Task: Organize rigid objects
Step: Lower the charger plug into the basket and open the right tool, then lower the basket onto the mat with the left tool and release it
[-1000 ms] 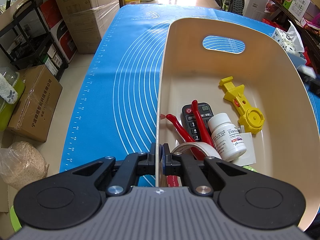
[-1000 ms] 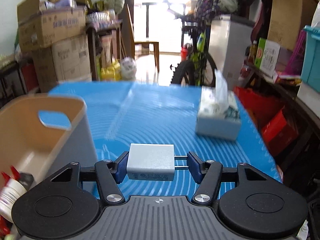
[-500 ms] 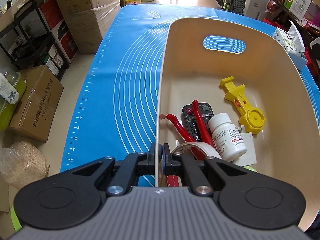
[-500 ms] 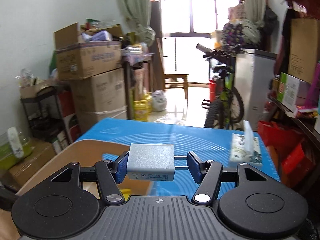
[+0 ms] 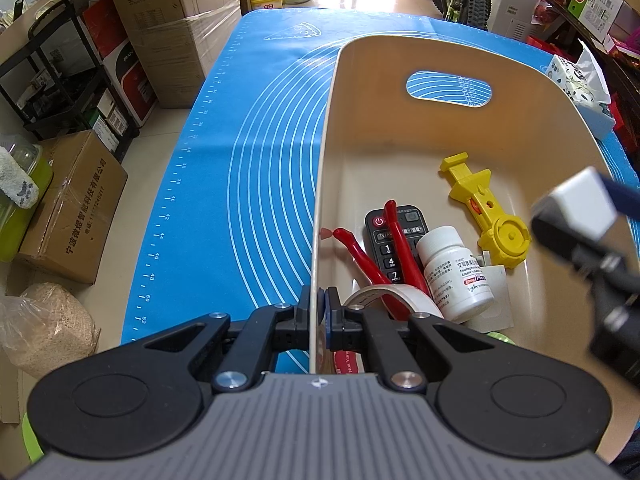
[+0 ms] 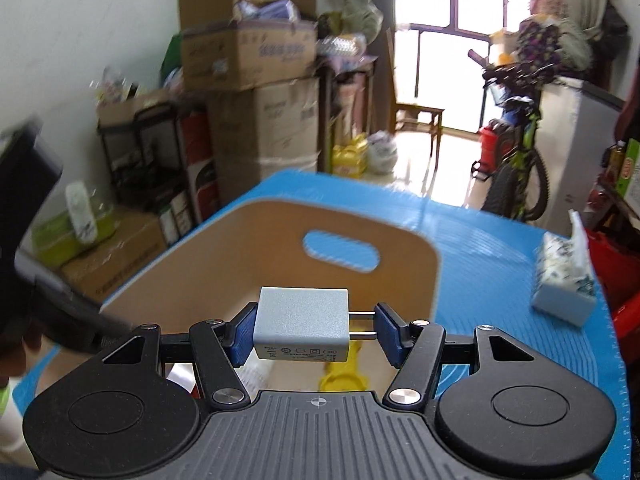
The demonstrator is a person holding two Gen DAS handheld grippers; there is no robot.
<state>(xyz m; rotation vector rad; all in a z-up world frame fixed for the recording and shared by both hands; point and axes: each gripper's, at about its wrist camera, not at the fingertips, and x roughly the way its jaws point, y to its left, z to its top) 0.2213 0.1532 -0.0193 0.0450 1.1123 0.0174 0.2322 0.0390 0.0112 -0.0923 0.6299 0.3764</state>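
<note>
Beige bin on blue mat, stacked cardboard boxes, bicycle behind

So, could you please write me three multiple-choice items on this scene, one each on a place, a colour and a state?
1. Where is the white pill bottle?
A. inside the beige bin
B. on the blue mat
C. on the floor

2. What colour is the plastic tool beside the remote?
A. green
B. yellow
C. black

3. What is the right gripper doing?
A. hanging empty
B. gripping tape
C. holding a grey charger

Answers: 1 A, it lies on the bin's floor; 2 B, it is bright yellow; 3 C, the pads clamp the charger's body and prongs.
</note>
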